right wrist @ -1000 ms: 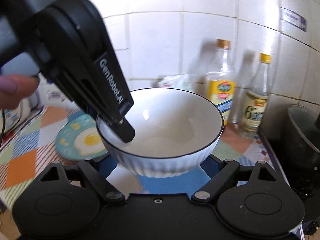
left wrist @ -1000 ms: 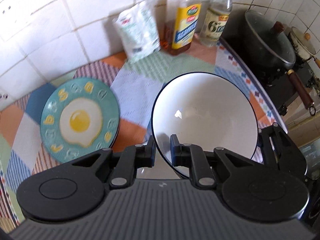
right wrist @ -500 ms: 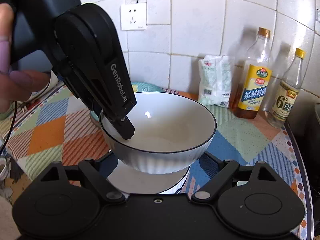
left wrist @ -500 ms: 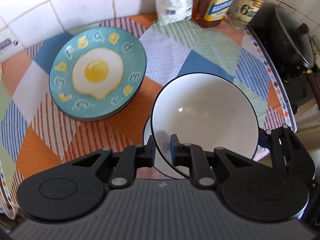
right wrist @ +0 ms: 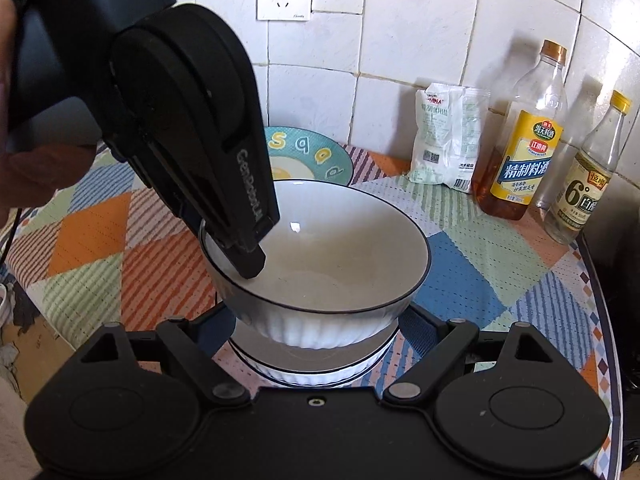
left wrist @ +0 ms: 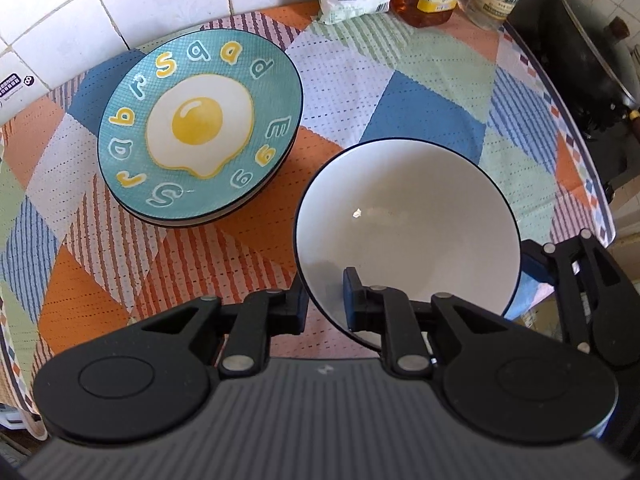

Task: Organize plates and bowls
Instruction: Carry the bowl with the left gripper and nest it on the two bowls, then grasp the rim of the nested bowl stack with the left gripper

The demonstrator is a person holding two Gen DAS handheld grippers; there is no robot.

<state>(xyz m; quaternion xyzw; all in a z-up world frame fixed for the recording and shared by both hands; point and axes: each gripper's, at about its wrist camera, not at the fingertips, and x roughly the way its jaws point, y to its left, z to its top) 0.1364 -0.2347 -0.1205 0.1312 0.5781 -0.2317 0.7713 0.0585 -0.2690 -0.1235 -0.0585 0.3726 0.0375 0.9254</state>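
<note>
White bowl (right wrist: pixel 316 264), pinched at its rim by our left gripper (left wrist: pixel 324 300), has sunk nearly into the lower bowl (right wrist: pixel 316 364); stacking is close. Right gripper (right wrist: pixel 316 344) waits spread wide.

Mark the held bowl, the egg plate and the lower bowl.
held bowl (left wrist: pixel 416 216): left wrist view, inner bottom.
egg plate (left wrist: pixel 198 120): left wrist view, the yolk at its centre.
lower bowl (right wrist: pixel 316 374): right wrist view, ribbed outer wall under the held bowl.

White bowl (left wrist: pixel 408 216) over second bowl (right wrist: pixel 316 364) (egg-print plates (left wrist: pixel 200 120) beside)
</note>
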